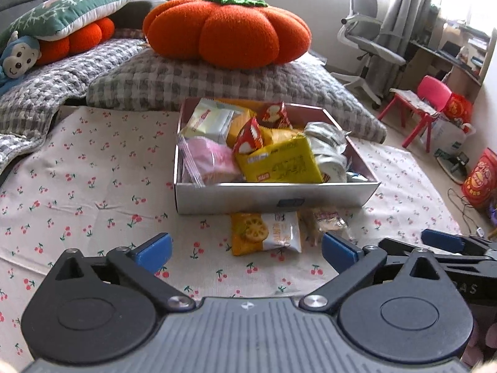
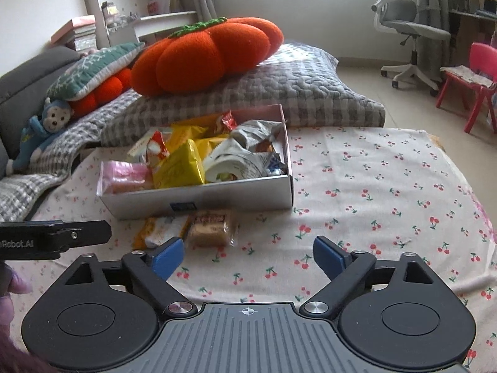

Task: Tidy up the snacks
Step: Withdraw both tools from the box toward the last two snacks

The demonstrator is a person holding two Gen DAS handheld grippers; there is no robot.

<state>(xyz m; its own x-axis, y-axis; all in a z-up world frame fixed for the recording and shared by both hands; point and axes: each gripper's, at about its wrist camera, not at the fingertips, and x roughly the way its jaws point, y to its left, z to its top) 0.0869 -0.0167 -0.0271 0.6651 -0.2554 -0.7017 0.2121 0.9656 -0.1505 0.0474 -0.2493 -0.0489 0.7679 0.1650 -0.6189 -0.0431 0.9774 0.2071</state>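
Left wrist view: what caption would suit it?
Open left gripper hovers before two snack packets outside a full snack box.

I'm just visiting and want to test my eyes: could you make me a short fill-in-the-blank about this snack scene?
1. Most snacks sit in a silver box on a cloth printed with ____.
2. ____ packets lie on the cloth outside the box: the orange-and-white packet and the clear-wrapped cake.
3. The big orange cushion is shaped like a ____.

Missing: cherries; two; pumpkin
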